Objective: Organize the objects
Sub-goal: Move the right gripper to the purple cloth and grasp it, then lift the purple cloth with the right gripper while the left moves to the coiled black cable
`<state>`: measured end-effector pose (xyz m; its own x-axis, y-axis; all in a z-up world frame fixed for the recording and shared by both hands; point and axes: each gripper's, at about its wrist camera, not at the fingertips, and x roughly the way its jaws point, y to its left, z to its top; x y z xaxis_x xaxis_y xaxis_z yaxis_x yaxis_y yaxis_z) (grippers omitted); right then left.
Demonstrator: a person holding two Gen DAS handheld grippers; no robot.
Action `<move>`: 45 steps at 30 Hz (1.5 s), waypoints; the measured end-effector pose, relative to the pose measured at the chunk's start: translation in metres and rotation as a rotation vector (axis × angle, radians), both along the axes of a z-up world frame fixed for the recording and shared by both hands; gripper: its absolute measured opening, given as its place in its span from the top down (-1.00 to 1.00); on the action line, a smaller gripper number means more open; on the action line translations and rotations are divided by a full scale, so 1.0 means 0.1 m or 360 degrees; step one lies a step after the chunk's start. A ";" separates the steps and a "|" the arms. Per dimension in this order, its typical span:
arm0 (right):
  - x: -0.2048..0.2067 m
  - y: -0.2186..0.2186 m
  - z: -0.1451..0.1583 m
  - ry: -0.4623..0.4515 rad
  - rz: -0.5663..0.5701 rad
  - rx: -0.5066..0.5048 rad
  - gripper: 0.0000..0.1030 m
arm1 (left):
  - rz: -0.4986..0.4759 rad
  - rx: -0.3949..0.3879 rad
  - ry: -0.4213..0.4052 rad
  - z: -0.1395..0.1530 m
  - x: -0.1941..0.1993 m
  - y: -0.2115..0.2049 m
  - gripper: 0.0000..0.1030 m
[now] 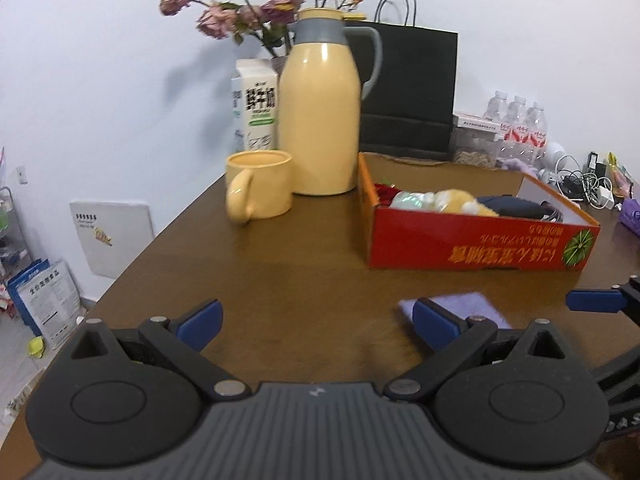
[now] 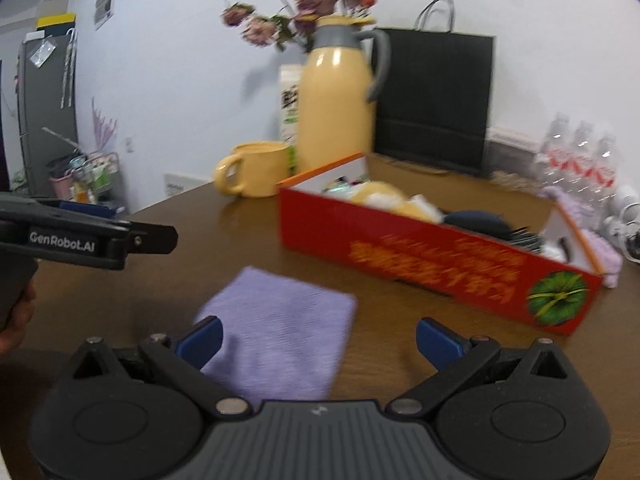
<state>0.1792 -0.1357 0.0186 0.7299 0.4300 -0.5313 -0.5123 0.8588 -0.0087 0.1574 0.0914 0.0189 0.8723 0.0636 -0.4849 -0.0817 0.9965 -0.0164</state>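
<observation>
A folded purple cloth lies flat on the brown table, just ahead of my right gripper, which is open above it with nothing held. In the left wrist view the same cloth peeks out behind the right finger of my left gripper, also open and empty. A red cardboard box holds a yellow and white soft item and a dark object. The red box stands to the right of the cloth. The left gripper shows at the left edge of the right wrist view.
A yellow mug, a yellow thermos jug, a milk carton and dried flowers stand at the back. Behind the box are a black paper bag, water bottles and cables. The table's left edge drops to the floor.
</observation>
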 end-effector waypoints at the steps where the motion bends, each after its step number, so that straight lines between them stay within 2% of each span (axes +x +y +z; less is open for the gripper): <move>1: 0.01 0.06 -0.02 0.0026 0.0006 0.0004 -1.00 | 0.0004 -0.0008 0.0003 0.00 -0.03 0.04 -1.00; 8: 0.20 0.21 -0.20 0.0258 -0.0031 0.0010 -1.00 | 0.0021 -0.0110 0.0002 -0.04 -0.22 0.29 -1.00; 11: 0.20 0.16 -0.21 0.0287 -0.0025 0.0059 -0.99 | 0.0029 -0.0136 0.0006 -0.06 -0.26 0.35 -1.00; 14: 0.17 0.11 -0.20 0.0292 0.0003 0.0108 -0.82 | 0.0033 -0.0158 0.0007 -0.07 -0.27 0.39 -1.00; 17: 0.12 0.08 -0.20 0.0283 0.0016 0.0130 -0.54 | 0.0038 -0.0168 0.0012 -0.08 -0.28 0.40 -1.00; 19: 0.11 0.05 -0.18 0.0286 0.0025 0.0161 -0.22 | 0.0042 -0.0171 0.0018 -0.09 -0.29 0.41 -1.00; 22: 0.11 0.00 -0.16 0.0288 0.0024 0.0207 -0.03 | 0.0046 -0.0171 0.0023 -0.09 -0.30 0.41 -1.00; 26: 0.03 -0.07 -0.09 0.0220 0.0036 0.0266 0.26 | 0.0043 -0.0157 0.0029 -0.07 -0.31 0.37 -1.00; 28: 0.00 -0.11 -0.06 0.0194 0.0044 0.0288 0.53 | 0.0044 -0.0147 0.0037 -0.07 -0.30 0.35 -1.00; 30: -0.02 -0.15 -0.04 0.0175 0.0047 0.0311 0.66 | 0.0038 -0.0139 0.0047 -0.07 -0.28 0.30 -1.00; 35: -0.05 -0.31 0.02 0.0090 0.0007 0.0334 0.69 | -0.0008 -0.0114 0.0077 -0.08 -0.19 0.08 -1.00; 45: -0.02 -0.81 0.04 -0.0042 -0.0198 0.0280 0.69 | -0.0148 -0.0082 0.0167 -0.18 0.08 -0.50 -1.00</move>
<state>0.1776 -0.2170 0.0227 0.7957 0.4201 -0.4363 -0.4039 0.9048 0.1347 0.1653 0.0414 0.0013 0.8176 -0.0424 -0.5742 0.0069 0.9979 -0.0638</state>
